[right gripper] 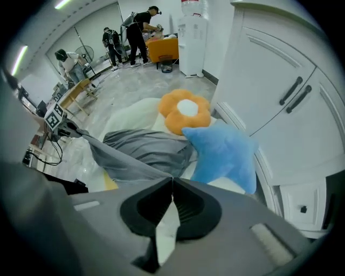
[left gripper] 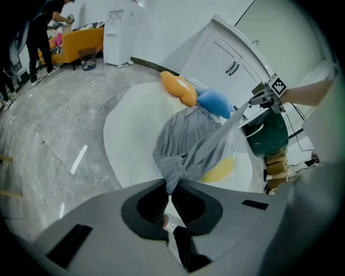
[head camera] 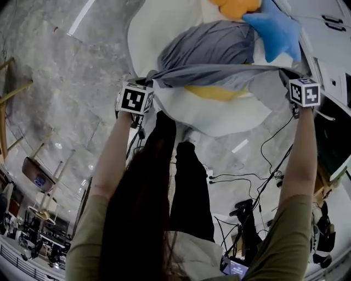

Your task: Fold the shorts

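The grey shorts (head camera: 211, 46) lie partly on a white round mat (head camera: 164, 33). One edge of them is lifted and pulled taut between my two grippers. My left gripper (head camera: 149, 82) is shut on the left corner of that edge, where the fabric bunches between its jaws (left gripper: 171, 186). My right gripper (head camera: 289, 72) is shut on the other corner (right gripper: 171, 182). In the left gripper view the shorts (left gripper: 186, 140) run up to the right gripper (left gripper: 263, 100). In the right gripper view the shorts (right gripper: 143, 145) run over to the left gripper (right gripper: 60, 127).
An orange flower cushion (head camera: 238, 6) and a blue star cushion (head camera: 277, 30) lie at the mat's far side, and something yellow (head camera: 216, 92) lies under the shorts. A white cabinet (right gripper: 280, 97) stands to the right. Cables (head camera: 258, 175) run across the floor. People (right gripper: 137, 27) stand far off.
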Action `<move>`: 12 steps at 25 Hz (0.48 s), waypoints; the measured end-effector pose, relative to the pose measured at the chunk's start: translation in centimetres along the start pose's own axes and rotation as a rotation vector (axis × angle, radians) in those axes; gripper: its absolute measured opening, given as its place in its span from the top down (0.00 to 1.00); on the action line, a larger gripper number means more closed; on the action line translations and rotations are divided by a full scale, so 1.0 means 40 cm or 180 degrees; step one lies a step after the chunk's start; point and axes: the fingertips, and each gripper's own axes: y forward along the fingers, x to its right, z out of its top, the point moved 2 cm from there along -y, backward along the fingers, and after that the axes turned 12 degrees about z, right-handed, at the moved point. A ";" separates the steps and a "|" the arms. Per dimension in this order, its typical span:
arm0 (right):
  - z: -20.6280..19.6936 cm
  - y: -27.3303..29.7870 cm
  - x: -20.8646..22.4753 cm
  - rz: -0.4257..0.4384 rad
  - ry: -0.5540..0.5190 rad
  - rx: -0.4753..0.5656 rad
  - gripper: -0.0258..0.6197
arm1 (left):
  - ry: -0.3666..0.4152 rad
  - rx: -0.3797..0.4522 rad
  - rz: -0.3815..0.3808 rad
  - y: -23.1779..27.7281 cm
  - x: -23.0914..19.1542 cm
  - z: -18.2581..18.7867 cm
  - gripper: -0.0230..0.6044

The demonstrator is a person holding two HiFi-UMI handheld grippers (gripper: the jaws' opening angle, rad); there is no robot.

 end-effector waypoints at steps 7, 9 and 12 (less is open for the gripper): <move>0.132 0.043 0.086 -0.0256 0.0050 0.0143 0.95 | 0.0012 0.0001 0.0055 0.033 -0.003 0.063 0.93; 0.168 0.061 0.109 -0.0300 0.0058 0.0232 0.95 | -0.0074 0.0018 0.0119 0.046 0.001 0.066 0.93; 0.223 0.106 0.141 -0.0271 0.0042 0.0368 0.95 | -0.0246 0.0082 0.0260 0.074 -0.005 0.083 0.93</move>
